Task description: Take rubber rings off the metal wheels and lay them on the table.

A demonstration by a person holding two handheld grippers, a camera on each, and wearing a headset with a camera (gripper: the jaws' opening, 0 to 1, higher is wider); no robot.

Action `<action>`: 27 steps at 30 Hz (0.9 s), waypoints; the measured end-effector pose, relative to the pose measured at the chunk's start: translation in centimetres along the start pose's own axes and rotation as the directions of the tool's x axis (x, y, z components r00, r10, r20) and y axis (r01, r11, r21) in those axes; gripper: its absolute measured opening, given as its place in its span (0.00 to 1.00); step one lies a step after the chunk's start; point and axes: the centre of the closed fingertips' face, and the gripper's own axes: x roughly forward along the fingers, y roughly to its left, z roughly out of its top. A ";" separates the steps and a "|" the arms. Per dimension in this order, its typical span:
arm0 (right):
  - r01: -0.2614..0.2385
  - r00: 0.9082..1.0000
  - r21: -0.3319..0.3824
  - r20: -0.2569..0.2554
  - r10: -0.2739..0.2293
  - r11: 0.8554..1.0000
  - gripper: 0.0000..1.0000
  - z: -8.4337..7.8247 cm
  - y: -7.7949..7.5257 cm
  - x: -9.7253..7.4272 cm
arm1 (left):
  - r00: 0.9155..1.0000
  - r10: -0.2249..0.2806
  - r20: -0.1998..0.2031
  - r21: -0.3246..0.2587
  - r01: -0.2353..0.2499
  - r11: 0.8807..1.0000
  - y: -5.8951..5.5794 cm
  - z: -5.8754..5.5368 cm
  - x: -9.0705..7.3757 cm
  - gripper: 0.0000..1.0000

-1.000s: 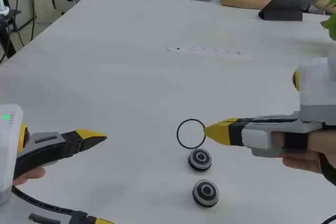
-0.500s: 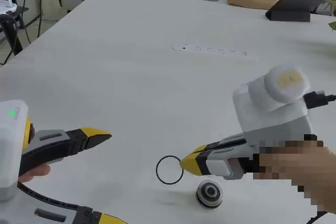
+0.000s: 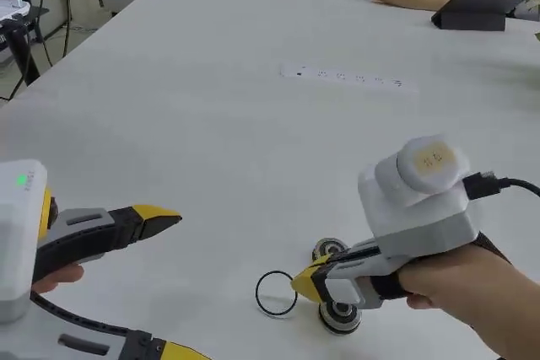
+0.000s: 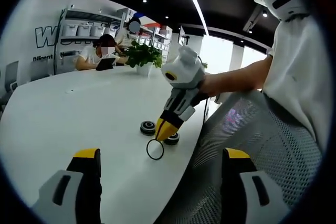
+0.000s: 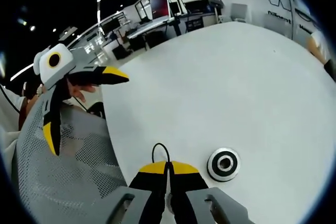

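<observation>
**Ring pinched beside the wheels, not yet laid down**

Nearest, well left of the near wheel (image 3: 340, 316), the left gripper (image 3: 169, 286) hovers with its jaws spread wide, holding nothing. Just left of that wheel, the right gripper (image 3: 297, 282) has its jaws pressed together on one edge of a black rubber ring (image 3: 257, 294). Whether the ring's lower edge touches the table (image 3: 211, 107) I cannot tell. Just behind the near wheel sits the second wheel (image 3: 327, 249), partly hidden by the gripper body. Both wheels seem to carry dark bands, so they probably have rings to come off.

The thin ring could cling to the pads on release, or spring away. The gripper body is so close above the near wheel that it could nudge the wheel and set it rolling.

Nothing here serves as a container, and the table alone bears the wheels. Far beyond the near wheel lie a white strip (image 3: 342, 77) and a dark case (image 3: 481, 18) beside a seated person.
</observation>
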 end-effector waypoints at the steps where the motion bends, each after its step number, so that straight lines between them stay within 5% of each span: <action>1: 0.001 1.000 0.005 0.000 -0.001 1.000 0.00 -0.1 -0.1 0.0 | 1.000 -0.001 -0.002 0.000 0.001 1.000 0.0 0.0 0.0 0.94; 14: 0.044 0.999 0.025 0.011 -0.044 0.999 0.05 -0.2 -1.0 -0.1 | 1.000 0.001 -0.006 0.003 -0.001 1.000 0.0 -0.1 -0.1 0.93; 27: 0.058 0.991 0.012 0.118 -0.060 0.998 0.08 2.7 -1.0 -3.2 | 1.000 -0.004 -0.003 0.006 0.004 1.000 0.1 -0.1 -0.1 0.93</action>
